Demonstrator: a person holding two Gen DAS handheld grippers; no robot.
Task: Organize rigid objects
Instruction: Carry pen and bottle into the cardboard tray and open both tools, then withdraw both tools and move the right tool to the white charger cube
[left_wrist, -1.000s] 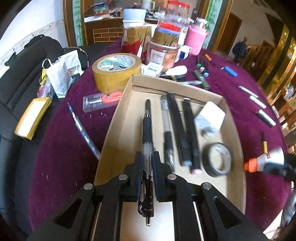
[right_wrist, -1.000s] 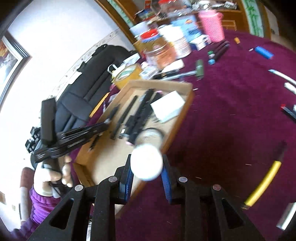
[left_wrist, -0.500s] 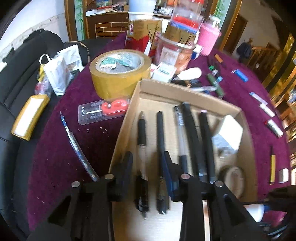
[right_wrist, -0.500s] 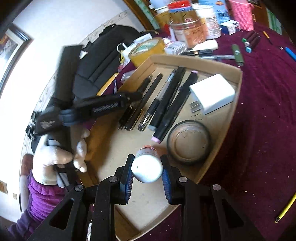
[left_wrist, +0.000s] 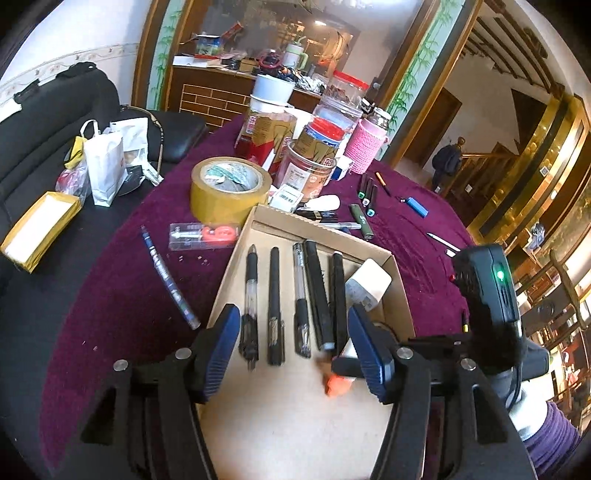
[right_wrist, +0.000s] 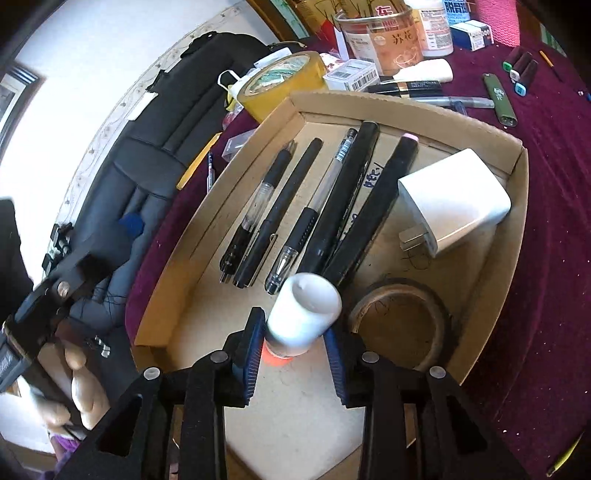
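The right gripper (right_wrist: 293, 345) has its blue-padded fingers (right_wrist: 252, 347) closed against the neck end of a small white bottle (right_wrist: 304, 310) with an orange cap, holding it low over the floor of a shallow cardboard tray (right_wrist: 517, 206). The bottle's flat white base points forward, toward the pens. The left gripper (left_wrist: 291, 345) hangs above the near end of the same tray with its fingers (left_wrist: 221, 350) spread wide and nothing between them.

Just beyond the bottle lie five writing tools side by side: a clear-barrelled pen (right_wrist: 258, 201), a black pen (right_wrist: 282, 206), a gel pen (right_wrist: 314, 210), a thick black marker (right_wrist: 343, 192) and a marker with a pink end (right_wrist: 376, 199). To their right sits a white plug adapter (right_wrist: 454, 199), and just beside the bottle lies a dark tape ring (right_wrist: 400, 321).

The tray rests on a purple tabletop (left_wrist: 110, 288). Beside its far left corner stands a wide roll of tan packing tape (left_wrist: 229, 188), with jars (left_wrist: 312, 162) behind it and loose markers (left_wrist: 367, 190) near its far right.
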